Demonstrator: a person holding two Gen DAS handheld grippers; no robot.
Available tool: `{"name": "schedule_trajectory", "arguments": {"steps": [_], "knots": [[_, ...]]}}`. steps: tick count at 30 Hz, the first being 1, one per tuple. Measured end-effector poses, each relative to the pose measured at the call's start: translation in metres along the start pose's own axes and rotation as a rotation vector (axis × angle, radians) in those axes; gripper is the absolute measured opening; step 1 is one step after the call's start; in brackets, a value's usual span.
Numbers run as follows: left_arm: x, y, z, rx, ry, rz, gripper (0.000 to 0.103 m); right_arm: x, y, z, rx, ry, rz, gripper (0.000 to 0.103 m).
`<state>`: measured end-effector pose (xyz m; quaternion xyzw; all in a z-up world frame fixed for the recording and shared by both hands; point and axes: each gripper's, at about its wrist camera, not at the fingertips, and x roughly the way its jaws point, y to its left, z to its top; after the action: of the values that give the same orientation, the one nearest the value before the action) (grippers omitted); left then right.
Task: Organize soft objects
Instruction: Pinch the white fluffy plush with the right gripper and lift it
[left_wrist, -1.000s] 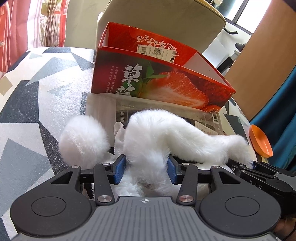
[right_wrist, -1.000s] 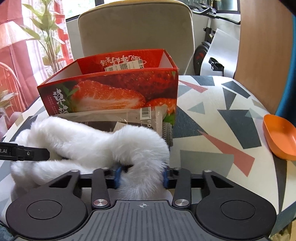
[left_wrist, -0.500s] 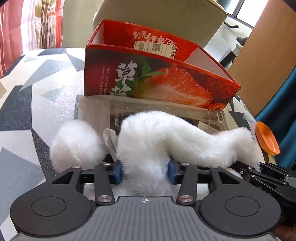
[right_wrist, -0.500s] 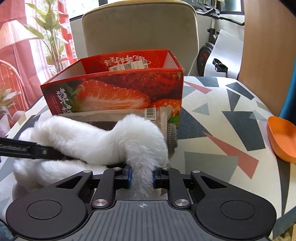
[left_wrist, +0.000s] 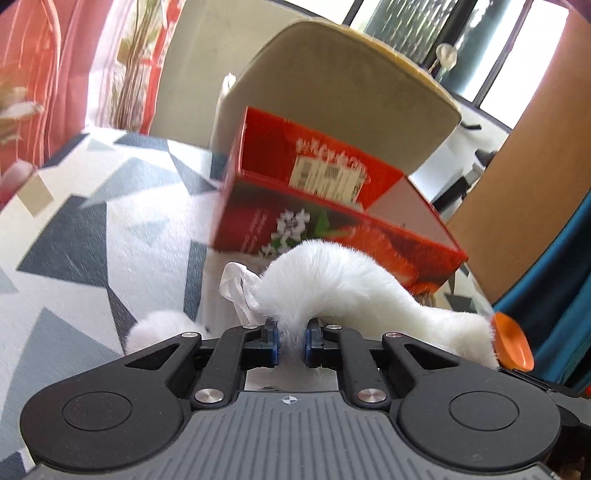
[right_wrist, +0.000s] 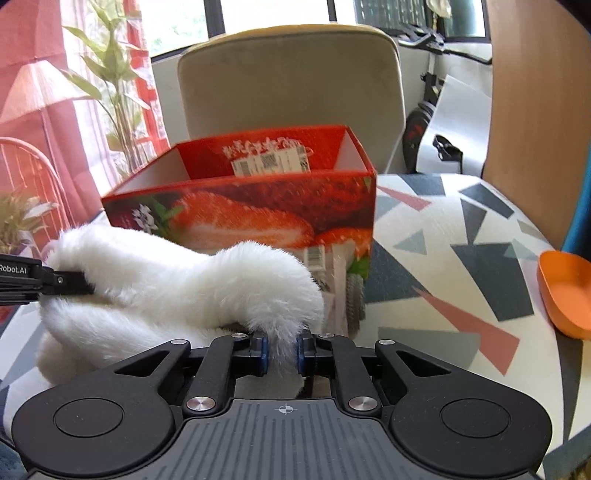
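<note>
**Both grippers clamped on the white fur piece in front of the strawberry box**

Nearest the left wrist camera, the left gripper (left_wrist: 290, 343) had its blue-padded jaws drawn close together, pinching a thin tuft of the white furry piece (left_wrist: 332, 280). A white ribbon loop (left_wrist: 236, 284) stuck out of the fur just left of the jaws, and one rounded furry end (left_wrist: 162, 328) lay low on the left, near the patterned tablecloth (left_wrist: 110, 221). From the pinch the fur arched up and ran away to the right, toward the right gripper.

In the right wrist view, the right gripper (right_wrist: 282, 350) was likewise squeezed nearly shut on the tapering end of the same furry piece (right_wrist: 184, 288). At the far left of that view the left gripper's black fingers (right_wrist: 70, 284) pressed into the other end of the fur.

Just behind the fur, a clear plastic package (right_wrist: 332, 280) with a barcode label leaned against the front wall of the red strawberry box (right_wrist: 258, 206). The box stood open-topped on the table, with a white label on its inner back wall. An orange dish (right_wrist: 565, 291) sat well apart on the right edge of the table.

Beyond the box stood a beige chair (right_wrist: 288, 81); a green plant (right_wrist: 110, 74) and red curtains (right_wrist: 33, 55) were at the window.
</note>
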<state>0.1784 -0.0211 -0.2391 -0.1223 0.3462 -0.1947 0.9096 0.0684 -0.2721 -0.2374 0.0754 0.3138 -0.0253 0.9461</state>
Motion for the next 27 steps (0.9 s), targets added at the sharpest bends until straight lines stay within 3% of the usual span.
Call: {"name": "schedule_trajectory", "arguments": {"steps": [15,27], "knots": [[-0.039,-0.002,0.033,0.054,-0.156,-0.003,0.013,-0.018,0.015,0.051,-0.013,-0.106,0.102,0.011],[-0.057,-0.02,0.103,0.138,-0.287,-0.023,0.013,-0.014,0.026,0.143,-0.035,-0.206,0.192,0.011]]}}
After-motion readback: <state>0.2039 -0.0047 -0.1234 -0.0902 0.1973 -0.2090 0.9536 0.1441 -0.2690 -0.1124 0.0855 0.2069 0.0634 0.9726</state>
